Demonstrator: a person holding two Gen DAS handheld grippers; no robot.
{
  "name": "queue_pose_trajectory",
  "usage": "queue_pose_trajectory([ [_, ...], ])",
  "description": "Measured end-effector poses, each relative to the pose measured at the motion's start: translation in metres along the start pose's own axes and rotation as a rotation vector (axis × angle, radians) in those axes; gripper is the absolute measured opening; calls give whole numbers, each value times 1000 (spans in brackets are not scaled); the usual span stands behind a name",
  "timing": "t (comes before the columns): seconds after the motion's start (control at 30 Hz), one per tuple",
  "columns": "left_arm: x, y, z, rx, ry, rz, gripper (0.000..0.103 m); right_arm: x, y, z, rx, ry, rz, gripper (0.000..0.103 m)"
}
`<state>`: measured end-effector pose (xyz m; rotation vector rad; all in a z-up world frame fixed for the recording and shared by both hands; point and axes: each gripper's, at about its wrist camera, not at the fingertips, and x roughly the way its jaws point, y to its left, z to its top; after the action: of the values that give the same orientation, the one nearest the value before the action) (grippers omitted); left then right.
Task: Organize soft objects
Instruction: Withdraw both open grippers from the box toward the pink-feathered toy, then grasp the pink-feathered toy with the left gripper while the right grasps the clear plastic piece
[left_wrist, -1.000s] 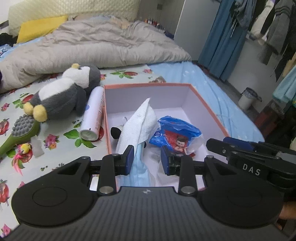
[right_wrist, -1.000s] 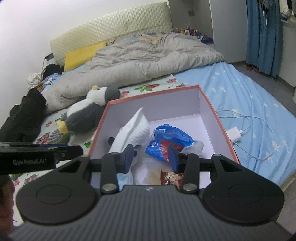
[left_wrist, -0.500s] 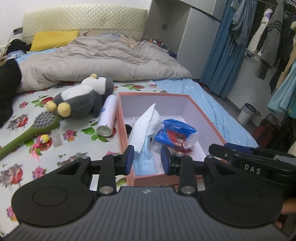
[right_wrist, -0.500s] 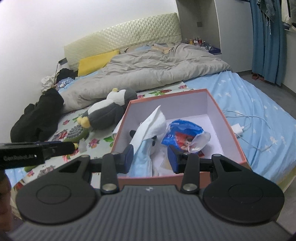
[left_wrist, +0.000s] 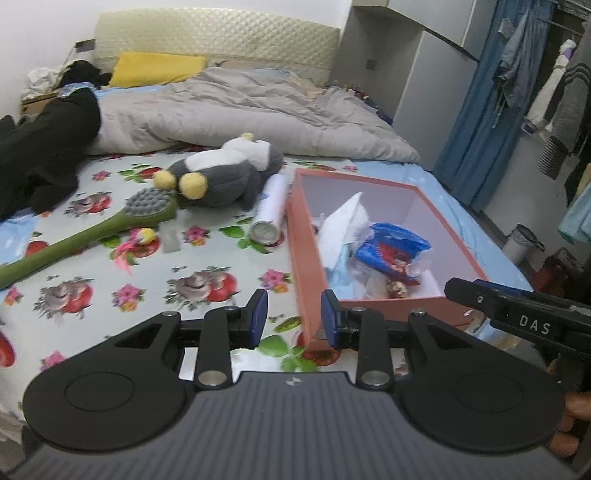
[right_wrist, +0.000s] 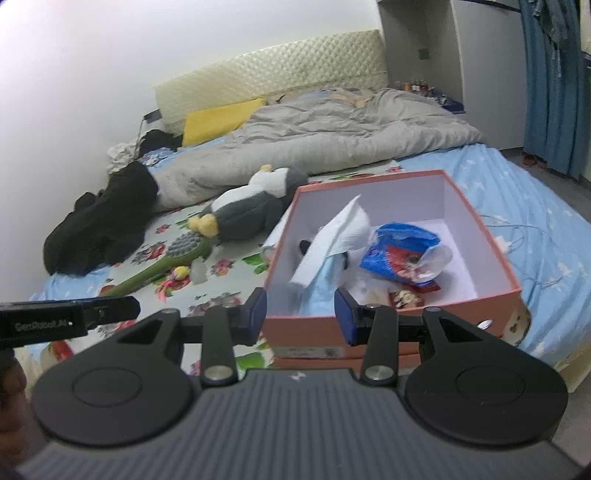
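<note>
An orange box (left_wrist: 306, 258) (right_wrist: 391, 325) sits on the bed and holds a white cloth (left_wrist: 341, 229) (right_wrist: 332, 236), a blue snack bag (left_wrist: 397, 247) (right_wrist: 402, 243) and other small items. A grey and white plush penguin (left_wrist: 221, 173) (right_wrist: 251, 206) lies on the floral sheet left of the box. My left gripper (left_wrist: 290, 317) is open and empty, above the sheet at the box's near left corner. My right gripper (right_wrist: 300, 314) is open and empty, in front of the box's near wall.
A white spray can (left_wrist: 269, 210) lies between the penguin and the box. A green long-handled brush (left_wrist: 92, 232) (right_wrist: 166, 262) lies left. A grey duvet (left_wrist: 240, 110), black clothing (left_wrist: 40, 147) and a yellow pillow (left_wrist: 155, 68) lie farther back. A charger cable (right_wrist: 517, 236) lies right of the box.
Both grippers have pulled back and up from over the box; it now sits farther ahead. The left view has swung left, showing more of the sheet. Both stay open.
</note>
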<state>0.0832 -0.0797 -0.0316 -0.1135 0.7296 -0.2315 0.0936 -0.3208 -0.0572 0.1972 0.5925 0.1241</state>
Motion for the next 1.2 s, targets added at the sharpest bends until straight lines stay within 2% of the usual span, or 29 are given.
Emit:
queue_pose_trajectory([
  [0.27, -19, 23, -19, -40, -6, 57, 37, 5, 25, -18, -25, 32, 65, 44],
  [0.5, -43, 47, -31, -87, -27, 116, 37, 7, 55, -31, -48, 59, 156, 44],
  [0.67, -49, 64, -42, -101, -9, 151, 37, 11, 83, -42, -95, 85, 210, 44],
  [0.87, -37, 90, -47, -166, 26, 159, 37, 25, 102, -54, -112, 136, 232, 44],
  [1.0, -21, 104, -39, -189, 38, 167, 40, 41, 110, -53, -121, 170, 234, 44],
  [1.2, 16, 130, -19, -210, 69, 186, 41, 73, 128, -48, -154, 200, 245, 44],
])
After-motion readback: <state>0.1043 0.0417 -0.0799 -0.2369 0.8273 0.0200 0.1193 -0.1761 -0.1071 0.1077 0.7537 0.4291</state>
